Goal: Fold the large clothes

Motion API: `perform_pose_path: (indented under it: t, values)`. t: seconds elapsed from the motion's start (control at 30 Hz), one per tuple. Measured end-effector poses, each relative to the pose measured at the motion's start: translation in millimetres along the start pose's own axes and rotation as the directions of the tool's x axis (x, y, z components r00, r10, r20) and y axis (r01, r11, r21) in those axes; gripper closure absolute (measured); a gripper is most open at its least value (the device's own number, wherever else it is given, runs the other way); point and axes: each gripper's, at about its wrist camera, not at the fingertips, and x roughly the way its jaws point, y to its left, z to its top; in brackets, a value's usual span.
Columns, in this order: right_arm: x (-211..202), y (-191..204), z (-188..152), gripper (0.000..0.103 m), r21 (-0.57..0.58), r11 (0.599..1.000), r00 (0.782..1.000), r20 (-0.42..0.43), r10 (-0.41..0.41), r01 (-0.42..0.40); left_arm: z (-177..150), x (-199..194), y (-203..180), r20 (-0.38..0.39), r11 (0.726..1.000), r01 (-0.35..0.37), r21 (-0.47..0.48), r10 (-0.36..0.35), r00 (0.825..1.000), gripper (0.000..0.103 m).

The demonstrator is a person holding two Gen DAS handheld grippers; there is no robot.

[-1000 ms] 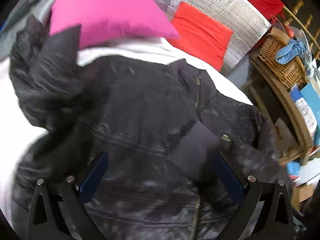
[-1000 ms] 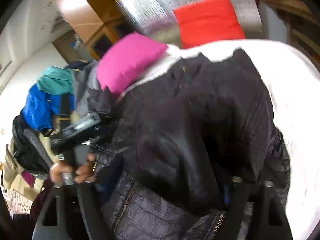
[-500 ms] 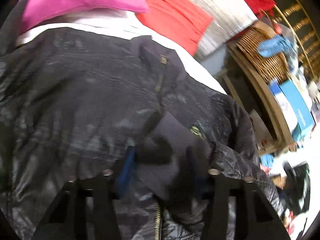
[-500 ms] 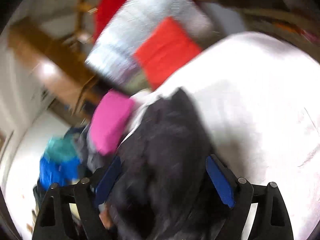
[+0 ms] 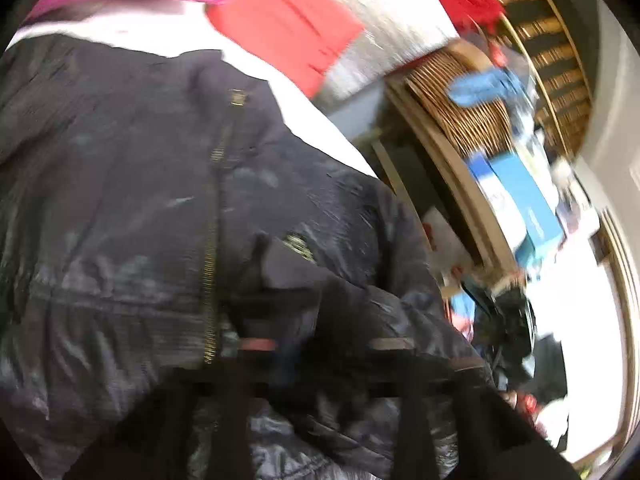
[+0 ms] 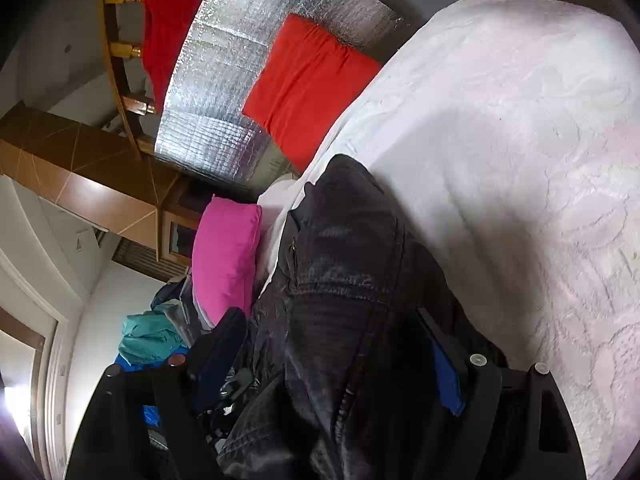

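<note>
A large black quilted jacket (image 5: 120, 200) with a brass zipper (image 5: 210, 248) lies spread on a white bed cover (image 6: 500, 120). In the blurred left wrist view, my left gripper (image 5: 316, 344) is shut on a dark flap of the jacket near its right edge. In the right wrist view, a bunched part of the jacket (image 6: 340, 260) runs up between the wide jaws of my right gripper (image 6: 328, 352). Those jaws are closing, and the blue pad (image 6: 444, 376) shows beside the fabric without pressing on it.
A pink pillow (image 6: 228, 256) and a red pillow (image 6: 308, 80) sit at the bed's head against a silver foil panel (image 6: 240, 40). A wicker basket (image 5: 460, 108) and blue boxes (image 5: 520, 200) fill a shelf beside the bed. Teal and blue clothes (image 6: 148, 336) are piled past the pink pillow.
My left jaws went from wide open to shut on the jacket flap, and that view swung right. My right gripper rolled and dropped over the jacket; the hand seen earlier is gone.
</note>
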Motion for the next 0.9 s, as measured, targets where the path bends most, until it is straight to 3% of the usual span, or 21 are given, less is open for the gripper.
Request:
perform_pose_path:
  t: [0.13,0.2,0.27,0.33,0.37,0.4,0.6,0.67,0.7,0.73,0.83,0.9]
  values:
    - [-6,-1,-2,0.018,0.009,1.000,1.000,0.017,-0.003,0.003,-11,-6,-29,0.013,0.990,0.000,0.139,-0.002,1.000,0.103]
    - [-8,0,-4,0.018,0.004,1.000,1.000,0.024,-0.018,0.018,-10,-8,-35,0.008,0.984,-0.044,0.172,0.043,0.999,0.103]
    - [-10,1,-5,0.018,-0.006,1.000,0.999,0.029,-0.030,0.030,-7,-12,-27,-0.031,0.985,-0.091,0.150,0.097,0.995,0.085]
    - [-12,1,-5,0.018,-0.015,0.999,0.998,0.029,-0.048,0.048,-4,-13,-16,-0.067,0.980,-0.169,0.102,0.176,0.982,0.016]
    - [-13,0,-5,0.018,-0.016,0.998,0.998,0.029,-0.057,0.057,-4,-16,-11,-0.052,0.977,-0.199,0.080,0.203,0.978,0.014]
    - [-13,-1,-5,0.018,-0.011,0.998,0.998,0.032,-0.062,0.062,-4,-18,-7,-0.033,0.979,-0.192,0.066,0.195,0.980,0.014]
    - [-14,-12,-5,0.018,0.003,0.995,0.995,0.027,-0.101,0.101,-12,15,-6,-0.163,1.000,-0.022,0.015,0.025,0.986,0.014]
    - [-15,-15,-5,0.018,0.002,0.994,0.993,0.025,-0.111,0.111,-15,20,-5,-0.167,1.000,0.018,-0.013,-0.020,0.986,0.027]
    - [-16,-17,-4,0.018,0.002,0.993,0.993,0.028,-0.118,0.118,-16,24,-5,-0.175,0.998,0.048,-0.034,-0.053,0.983,0.052]
    - [-18,-18,-3,0.018,0.001,0.992,0.992,0.031,-0.124,0.124,-16,29,-4,-0.188,0.996,0.071,-0.053,-0.080,0.979,0.067]
    - [-23,-20,0,0.018,-0.004,0.992,0.991,0.051,-0.125,0.126,-17,26,-10,-0.143,0.992,0.117,-0.046,-0.122,0.982,0.092]
    - [-25,-18,0,0.019,-0.014,0.993,0.991,0.057,-0.119,0.120,-15,17,-18,-0.095,0.992,0.125,-0.015,-0.126,0.987,0.093]
